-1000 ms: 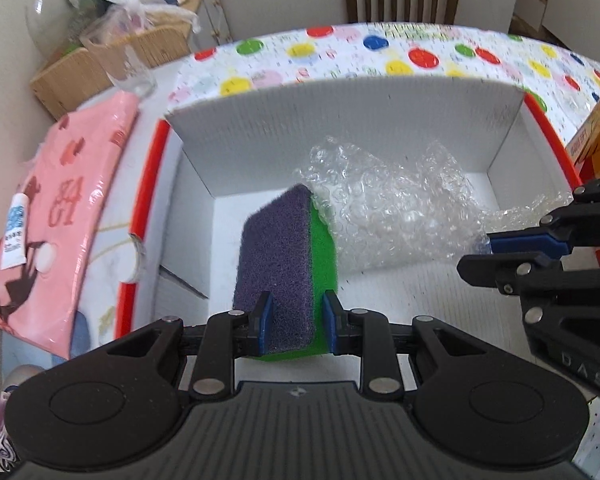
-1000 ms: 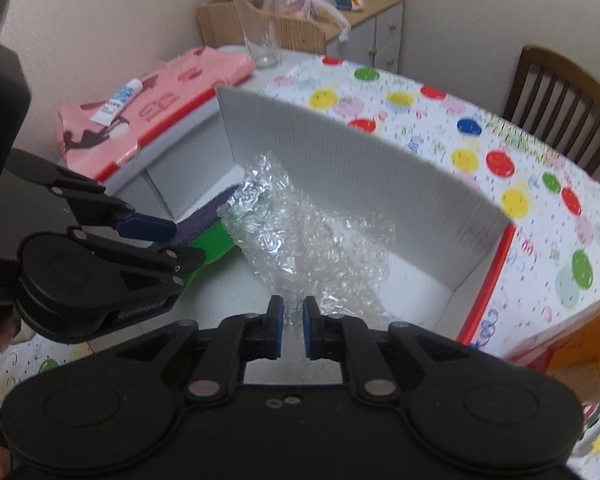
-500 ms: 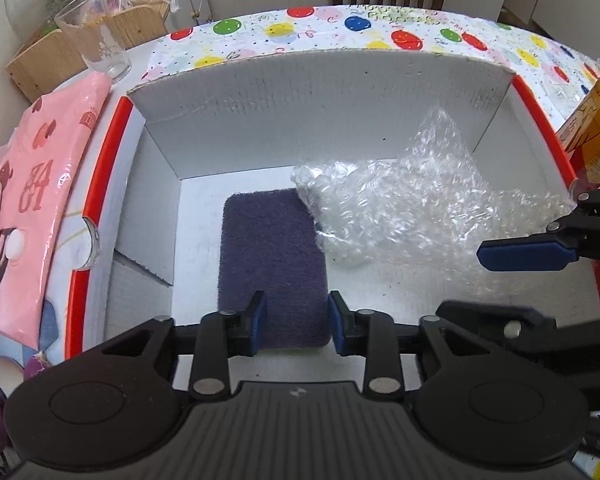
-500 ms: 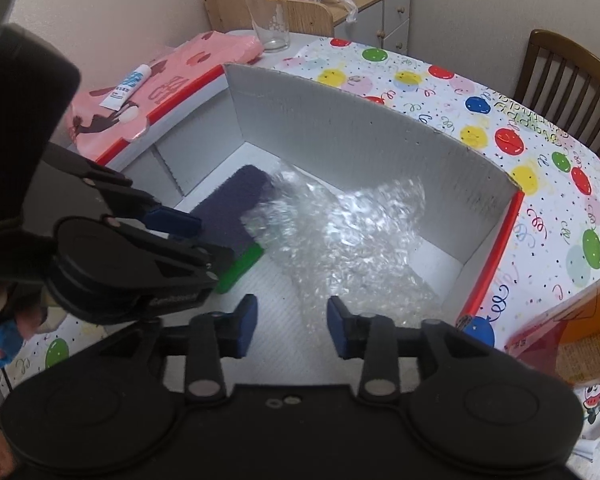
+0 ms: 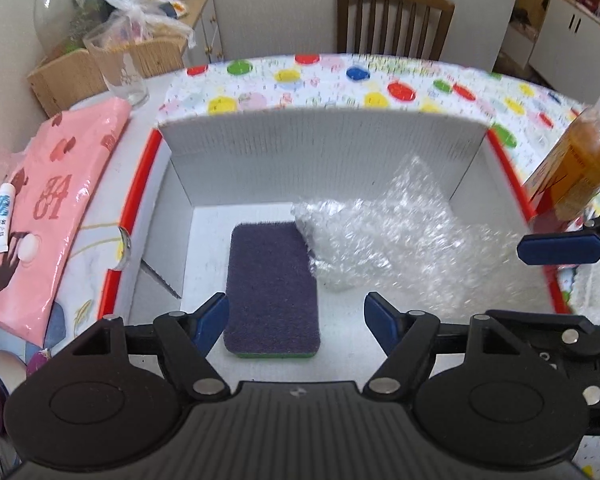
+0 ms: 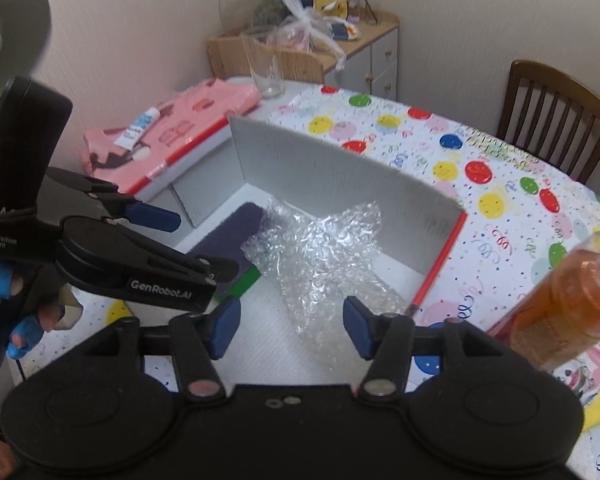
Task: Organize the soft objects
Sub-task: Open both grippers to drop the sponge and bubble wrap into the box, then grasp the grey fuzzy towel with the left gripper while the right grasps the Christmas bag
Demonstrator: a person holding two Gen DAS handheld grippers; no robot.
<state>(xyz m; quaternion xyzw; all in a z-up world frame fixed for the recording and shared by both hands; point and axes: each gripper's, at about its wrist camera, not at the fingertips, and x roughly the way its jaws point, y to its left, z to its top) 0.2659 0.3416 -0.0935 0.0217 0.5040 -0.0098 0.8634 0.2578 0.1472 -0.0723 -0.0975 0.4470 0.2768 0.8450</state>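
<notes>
Sponge [image 5: 272, 288] lies flat in the box [image 5: 324, 148], just ahead of the left gripper [image 5: 296, 320], whose opening jaws hold nothing. Bubble wrap [image 6: 320, 256] lies ahead of the right gripper [image 6: 288, 326], also opening, empty. Both look light and squashy; the sponge's long edges suit a pinch.

One sponge [image 5: 272, 292], one bubble wrap [image 5: 388, 240], one box [image 5: 320, 140].

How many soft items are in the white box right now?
2. The purple sponge lies flat on the floor left of centre; the bubble wrap sits crumpled to its right, touching the sponge's far corner. Something could be hidden beneath the wrap.
</notes>
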